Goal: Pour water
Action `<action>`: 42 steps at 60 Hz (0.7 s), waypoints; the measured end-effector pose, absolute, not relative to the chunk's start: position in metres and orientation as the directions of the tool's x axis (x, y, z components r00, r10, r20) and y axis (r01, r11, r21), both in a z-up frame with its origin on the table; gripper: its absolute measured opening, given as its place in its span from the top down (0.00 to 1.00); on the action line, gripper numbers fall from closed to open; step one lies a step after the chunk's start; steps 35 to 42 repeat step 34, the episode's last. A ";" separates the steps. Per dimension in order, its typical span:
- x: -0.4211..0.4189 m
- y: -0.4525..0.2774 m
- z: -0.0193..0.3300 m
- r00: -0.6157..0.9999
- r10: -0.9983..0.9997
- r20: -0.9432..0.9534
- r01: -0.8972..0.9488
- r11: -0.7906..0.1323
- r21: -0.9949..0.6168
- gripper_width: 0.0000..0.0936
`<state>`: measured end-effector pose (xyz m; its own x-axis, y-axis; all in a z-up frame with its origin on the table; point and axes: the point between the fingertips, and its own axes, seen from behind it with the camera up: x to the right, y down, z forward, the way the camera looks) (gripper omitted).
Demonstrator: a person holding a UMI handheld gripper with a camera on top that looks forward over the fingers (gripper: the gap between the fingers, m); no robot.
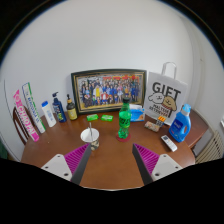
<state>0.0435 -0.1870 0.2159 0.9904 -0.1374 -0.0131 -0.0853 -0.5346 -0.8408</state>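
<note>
gripper (112, 160) fingers spread apart, holding nothing, hovering over wooden table (110, 172). green bottle (125, 122) stands upright beyond fingers, near table middle. white cup with green lid (91, 133) just left of it. blue jug (180, 124) off right, gift bag (165, 100) and framed photo (108, 91) behind.

We see our gripper (111, 160) with its jaws spread apart and nothing between them, its magenta pads (72, 158) low over the wooden bench (110, 168). Beyond them stands a green bottle (125, 123), with a small green-lidded cup (91, 133) beside it. A framed group photograph (106, 92) leans at the wall, a "GIFT" bag (165, 100) and a blue detergent bottle (181, 124) nearby.
</note>
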 end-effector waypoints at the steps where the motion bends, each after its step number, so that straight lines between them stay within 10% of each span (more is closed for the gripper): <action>1: 0.041 -0.193 0.219 0.990 -0.139 -0.010 -0.084 -0.535 -0.840 0.09; 42: 0.007 -0.269 0.245 0.988 -0.146 0.053 -0.034 -0.537 -0.843 0.09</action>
